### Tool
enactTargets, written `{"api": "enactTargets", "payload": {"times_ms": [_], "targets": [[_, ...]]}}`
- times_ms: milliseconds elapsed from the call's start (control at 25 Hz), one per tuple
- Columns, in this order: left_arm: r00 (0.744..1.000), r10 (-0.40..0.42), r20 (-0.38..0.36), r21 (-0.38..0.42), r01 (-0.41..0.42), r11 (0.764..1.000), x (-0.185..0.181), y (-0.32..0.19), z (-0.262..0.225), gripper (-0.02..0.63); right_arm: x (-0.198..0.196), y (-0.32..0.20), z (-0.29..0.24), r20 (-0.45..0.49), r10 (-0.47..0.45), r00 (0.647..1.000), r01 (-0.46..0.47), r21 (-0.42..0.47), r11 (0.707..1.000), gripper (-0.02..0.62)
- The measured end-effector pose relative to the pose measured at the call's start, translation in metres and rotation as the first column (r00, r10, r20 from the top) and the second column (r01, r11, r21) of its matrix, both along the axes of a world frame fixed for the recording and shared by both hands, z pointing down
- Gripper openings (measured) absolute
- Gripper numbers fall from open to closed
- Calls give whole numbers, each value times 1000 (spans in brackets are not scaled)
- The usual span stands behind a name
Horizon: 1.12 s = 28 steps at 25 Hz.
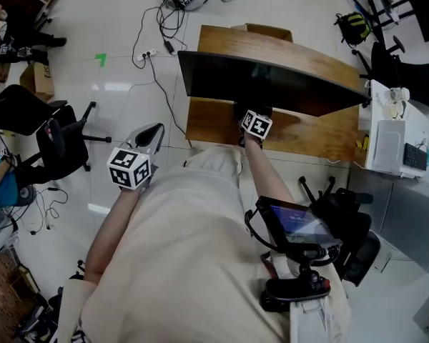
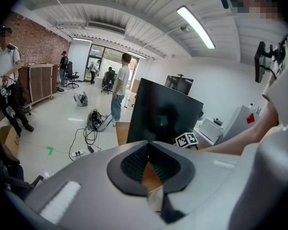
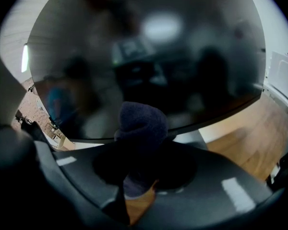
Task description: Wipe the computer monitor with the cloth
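Open-plan robotics lab or workshop-type office, not a home. Evidence: glossy white floor (image 1: 114,20) with loose cables (image 1: 157,38) and a power strip (image 1: 149,53) lying on it, plus a green tape mark (image 1: 101,59). Ribbed industrial ceiling with a strip light (image 2: 197,27), and a brick wall (image 2: 36,44) on one side. Wooden desk (image 1: 307,131) carrying a monitor (image 1: 272,84), with another screen (image 2: 179,84) further back. Rolling office chair (image 1: 61,145), cardboard box (image 1: 39,81), white equipment unit (image 1: 386,145). Several people (image 2: 119,87) stand about on the open floor.
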<state>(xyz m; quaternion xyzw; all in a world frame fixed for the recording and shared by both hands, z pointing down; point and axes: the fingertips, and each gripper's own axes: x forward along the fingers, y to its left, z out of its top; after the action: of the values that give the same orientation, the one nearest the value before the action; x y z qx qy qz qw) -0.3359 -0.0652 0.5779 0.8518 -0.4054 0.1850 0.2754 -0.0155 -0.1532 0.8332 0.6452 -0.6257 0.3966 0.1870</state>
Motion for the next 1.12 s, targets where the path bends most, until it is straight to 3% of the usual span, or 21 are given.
{"api": "enactTargets", "payload": {"times_ms": [280, 480, 680, 880, 1120], "targets": [[998, -67, 18, -12, 67, 998, -10, 15, 1, 5, -18, -8, 0, 5, -56, 998, 56, 15, 998, 115], [994, -112, 2, -26, 112, 993, -44, 28, 11, 5, -69, -11, 1, -5, -120, 993, 121, 24, 992, 115], [990, -142, -7, -38, 142, 989, -51, 36, 15, 5, -109, -17, 0, -18, -209, 978, 209, 22, 978, 115], [986, -168, -15, -49, 167, 985, -58, 37, 18, 5, -163, -24, -3, -30, -313, 949, 313, 23, 949, 115], [978, -207, -20, -56, 206, 977, -63, 44, 18, 5, -216, -31, -6, -92, -468, 879, 471, 15, 882, 115]]}}
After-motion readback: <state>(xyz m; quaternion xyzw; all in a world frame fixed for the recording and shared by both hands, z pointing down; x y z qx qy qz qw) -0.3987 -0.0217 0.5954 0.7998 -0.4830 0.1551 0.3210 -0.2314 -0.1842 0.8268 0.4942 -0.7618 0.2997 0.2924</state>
